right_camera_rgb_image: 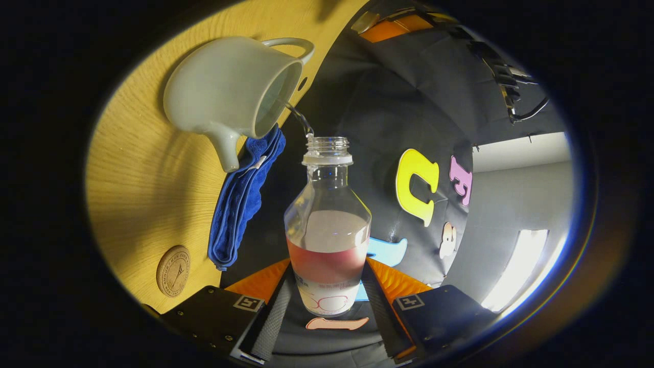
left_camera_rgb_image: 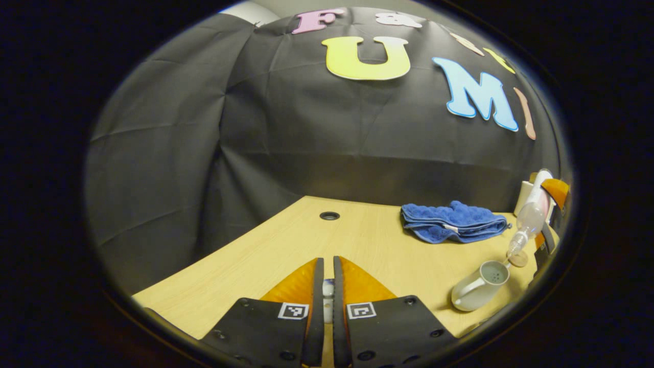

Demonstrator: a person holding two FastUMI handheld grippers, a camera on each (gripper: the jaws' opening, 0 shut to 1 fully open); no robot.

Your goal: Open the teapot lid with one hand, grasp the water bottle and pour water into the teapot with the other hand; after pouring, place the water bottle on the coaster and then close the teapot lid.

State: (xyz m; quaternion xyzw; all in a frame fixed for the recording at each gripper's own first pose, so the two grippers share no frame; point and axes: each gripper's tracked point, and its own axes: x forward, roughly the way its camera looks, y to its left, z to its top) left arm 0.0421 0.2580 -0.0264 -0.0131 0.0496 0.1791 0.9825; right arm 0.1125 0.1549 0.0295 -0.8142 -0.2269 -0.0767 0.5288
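Pouring: right tool (right_camera_rgb_image: pixel 327 301) clamps tilted water bottle (right_camera_rgb_image: pixel 327 230) above teapot (right_camera_rgb_image: pixel 225 92); left tool (left_camera_rgb_image: pixel 328 286) pinches lid.

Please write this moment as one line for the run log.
phase: pouring | right gripper: shut on water bottle, tilted over open teapot | left gripper: shut on teapot lid | coaster: free

Both views near, sharing teapot (left_camera_rgb_image: pixel 479 289).
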